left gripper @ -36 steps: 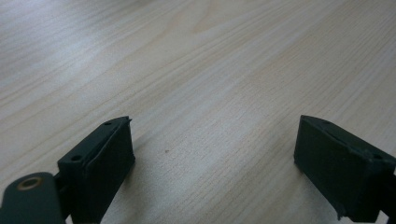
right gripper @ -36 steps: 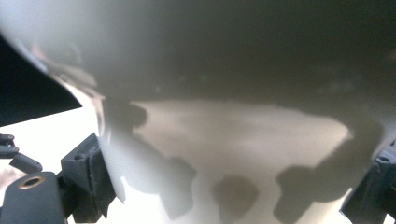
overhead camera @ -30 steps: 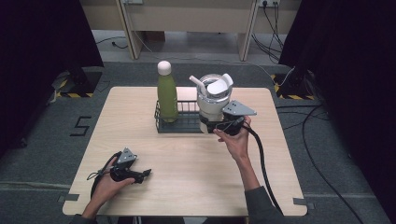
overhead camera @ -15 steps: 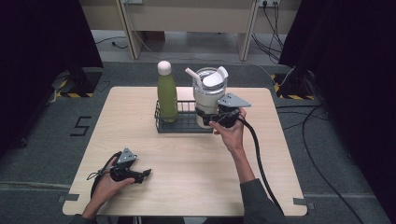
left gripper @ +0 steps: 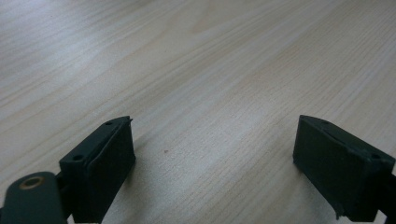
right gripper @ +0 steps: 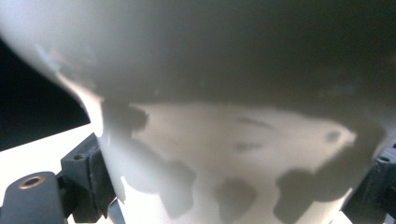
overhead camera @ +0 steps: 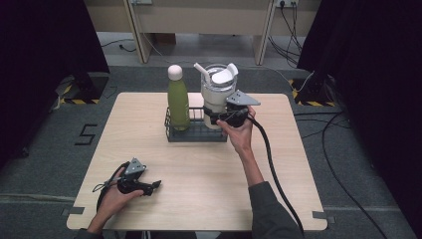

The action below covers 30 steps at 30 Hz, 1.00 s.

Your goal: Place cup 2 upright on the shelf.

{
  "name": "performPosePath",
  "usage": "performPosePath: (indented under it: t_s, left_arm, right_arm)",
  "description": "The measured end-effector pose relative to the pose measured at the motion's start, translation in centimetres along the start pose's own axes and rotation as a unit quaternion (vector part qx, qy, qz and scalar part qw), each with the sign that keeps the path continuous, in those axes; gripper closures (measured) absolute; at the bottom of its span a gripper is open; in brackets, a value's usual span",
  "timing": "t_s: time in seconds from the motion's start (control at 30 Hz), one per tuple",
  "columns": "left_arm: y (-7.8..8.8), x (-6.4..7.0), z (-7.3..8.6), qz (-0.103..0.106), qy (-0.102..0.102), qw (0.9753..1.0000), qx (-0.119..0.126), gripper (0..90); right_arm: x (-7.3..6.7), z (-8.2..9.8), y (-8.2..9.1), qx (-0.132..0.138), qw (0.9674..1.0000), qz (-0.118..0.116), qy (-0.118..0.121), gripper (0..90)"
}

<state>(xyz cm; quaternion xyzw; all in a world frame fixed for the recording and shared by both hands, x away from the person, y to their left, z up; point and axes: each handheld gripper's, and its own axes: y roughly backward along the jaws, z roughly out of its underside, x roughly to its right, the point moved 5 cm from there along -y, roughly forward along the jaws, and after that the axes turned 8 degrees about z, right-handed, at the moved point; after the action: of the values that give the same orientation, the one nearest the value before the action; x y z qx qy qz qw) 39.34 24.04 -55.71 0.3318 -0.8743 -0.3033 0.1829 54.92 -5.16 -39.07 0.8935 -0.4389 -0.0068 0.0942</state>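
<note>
- Jaws of the right gripper (overhead camera: 217,117) are clamped on the lower body of a white tumbler with a lid and straw (overhead camera: 216,89); its wall shows between both jaws in the right gripper view (right gripper: 224,140).
- That tumbler stands upright at the right end of a black wire rack (overhead camera: 196,132).
- Beside it, a green bottle with a pale cap (overhead camera: 177,102) stands in the rack.
- Left gripper (overhead camera: 149,187) lies on the light wooden table (overhead camera: 199,169), jaws spread wide over bare wood.
</note>
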Motion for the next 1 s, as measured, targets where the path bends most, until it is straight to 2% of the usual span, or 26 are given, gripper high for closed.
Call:
performPosePath:
  t_s: [0.2, 0.4, 0.6, 0.77, 1.0]
  left_arm:
    - [0.0, 0.0, 0.0, 0.002, -0.001, 1.0, -0.001, 12.1]
    - [0.0, 0.0, 0.0, 0.002, -0.001, 1.0, -0.001, 12.1]
    - [0.0, 0.0, 0.0, 0.002, -0.001, 1.0, -0.001, 12.1]
    - [0.0, 0.0, 0.0, 0.001, 0.0, 1.0, 0.0, 12.2]
    - [0.0, 0.0, 0.0, 0.002, -0.002, 1.0, 0.0, 12.5]
  right_arm:
    - [0.2, -0.3, -0.8, -0.002, 1.0, 0.008, -0.005, 11.2]
    - [0.8, 0.4, -1.5, -0.007, 0.9998, 0.016, -0.013, 11.2]
    - [1.2, 0.8, -2.2, -0.015, 0.9996, 0.025, -0.004, 11.2]
    - [1.1, 0.8, -3.0, -0.018, 0.9995, 0.025, -0.003, 11.2]
    - [0.9, 1.6, -4.1, -0.021, 0.9993, 0.026, -0.014, 11.2]
